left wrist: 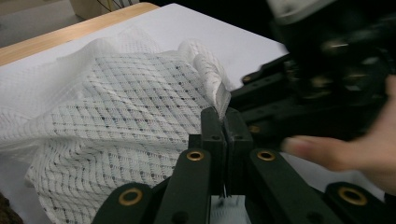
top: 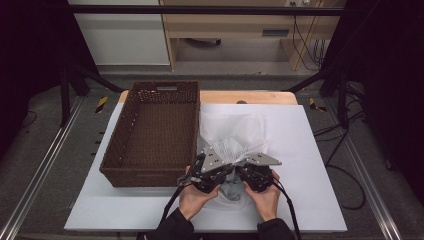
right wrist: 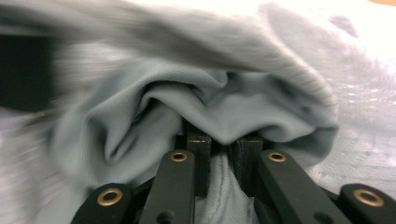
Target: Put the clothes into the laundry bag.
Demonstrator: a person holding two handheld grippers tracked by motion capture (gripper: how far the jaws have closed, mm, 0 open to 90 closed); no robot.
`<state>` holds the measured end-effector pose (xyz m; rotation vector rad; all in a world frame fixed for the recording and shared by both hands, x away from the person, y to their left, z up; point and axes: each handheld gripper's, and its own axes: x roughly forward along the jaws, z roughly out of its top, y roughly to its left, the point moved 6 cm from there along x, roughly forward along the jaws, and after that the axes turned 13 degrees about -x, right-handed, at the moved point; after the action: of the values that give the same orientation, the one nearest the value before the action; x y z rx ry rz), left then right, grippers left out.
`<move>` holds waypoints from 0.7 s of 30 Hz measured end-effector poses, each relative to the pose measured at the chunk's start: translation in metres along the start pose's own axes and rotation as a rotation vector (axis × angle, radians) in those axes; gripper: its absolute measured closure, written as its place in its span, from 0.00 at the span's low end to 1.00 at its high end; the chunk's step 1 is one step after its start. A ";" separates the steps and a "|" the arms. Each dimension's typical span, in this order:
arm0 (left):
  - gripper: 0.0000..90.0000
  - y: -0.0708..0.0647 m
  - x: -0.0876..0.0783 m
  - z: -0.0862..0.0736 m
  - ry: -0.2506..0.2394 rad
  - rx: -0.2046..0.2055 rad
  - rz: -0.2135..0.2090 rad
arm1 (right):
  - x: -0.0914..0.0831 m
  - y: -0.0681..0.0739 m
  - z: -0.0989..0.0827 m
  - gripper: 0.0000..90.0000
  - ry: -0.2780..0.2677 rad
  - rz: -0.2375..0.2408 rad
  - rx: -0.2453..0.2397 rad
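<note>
A white mesh garment [top: 232, 132] lies crumpled on the white table, just right of the basket. A grey cloth [top: 231, 189] bunches at its near edge, between my two hands. My left gripper [top: 214, 174] is shut on a folded edge of the white mesh garment [left wrist: 116, 107], which is pinched between the tips of the left gripper [left wrist: 225, 116]. My right gripper [top: 256, 172] sits close beside it. In the right gripper view, the right gripper [right wrist: 223, 140] is shut on a fold of the grey cloth [right wrist: 187, 98], which drapes over and hides the tips.
A dark brown woven basket [top: 145, 176] stands on the left part of the white table top [top: 310, 150]. The table's wooden far edge [top: 250, 96] shows behind the sheet. Metal rails run along both sides.
</note>
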<state>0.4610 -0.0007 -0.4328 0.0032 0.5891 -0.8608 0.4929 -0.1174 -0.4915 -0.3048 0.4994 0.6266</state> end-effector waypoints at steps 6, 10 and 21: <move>0.99 0.003 0.006 -0.010 0.028 0.003 0.009 | 0.017 -0.013 -0.010 0.88 0.024 -0.068 0.029; 0.99 0.010 0.012 -0.016 0.041 -0.022 0.018 | -0.005 -0.009 -0.007 0.76 0.011 -0.046 -0.030; 0.99 0.013 0.017 -0.018 0.041 -0.034 0.028 | -0.051 -0.003 -0.033 0.50 0.038 0.003 -0.080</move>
<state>0.4699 -0.0003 -0.4586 -0.0015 0.6405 -0.8255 0.4475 -0.1578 -0.4919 -0.3921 0.5124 0.6454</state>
